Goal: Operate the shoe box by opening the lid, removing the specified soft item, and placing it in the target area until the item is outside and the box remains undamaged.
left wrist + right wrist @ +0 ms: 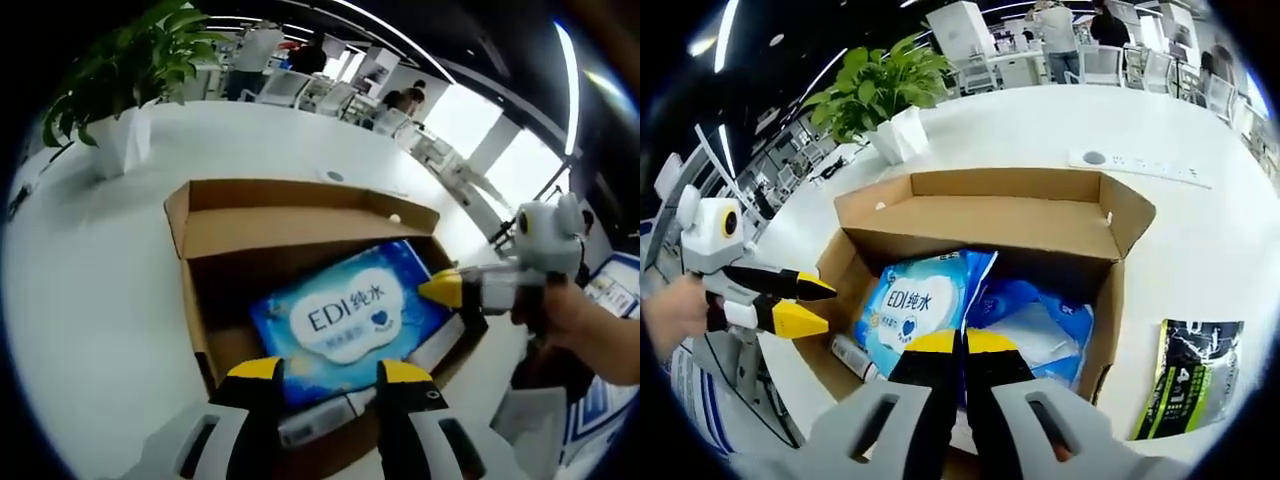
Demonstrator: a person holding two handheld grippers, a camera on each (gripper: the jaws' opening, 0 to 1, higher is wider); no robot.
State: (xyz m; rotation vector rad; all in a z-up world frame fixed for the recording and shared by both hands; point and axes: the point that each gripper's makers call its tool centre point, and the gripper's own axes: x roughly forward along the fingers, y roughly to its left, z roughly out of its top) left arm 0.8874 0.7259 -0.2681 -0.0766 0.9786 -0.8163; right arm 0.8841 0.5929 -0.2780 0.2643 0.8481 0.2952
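Note:
An open cardboard shoe box [205, 310] [1120, 300] stands on the white table, its lid folded back. Inside lies a blue soft pack [345, 320] [910, 310] printed "EDI". A second blue pack [1045, 335] lies beside it. My left gripper [330, 370] [812, 303] is open, hovering over the box's near edge with nothing between its yellow tips. My right gripper [961, 342] [440, 290] is shut, its tips at the edge of the EDI pack. Whether they pinch the wrapper is unclear.
A white tube [320, 420] [852, 357] lies in the box beside the pack. A potted plant [120, 140] [895, 125] stands beyond the box. A black-and-green packet [1195, 375] and a white power strip [1140, 165] lie on the table. People and chairs are far behind.

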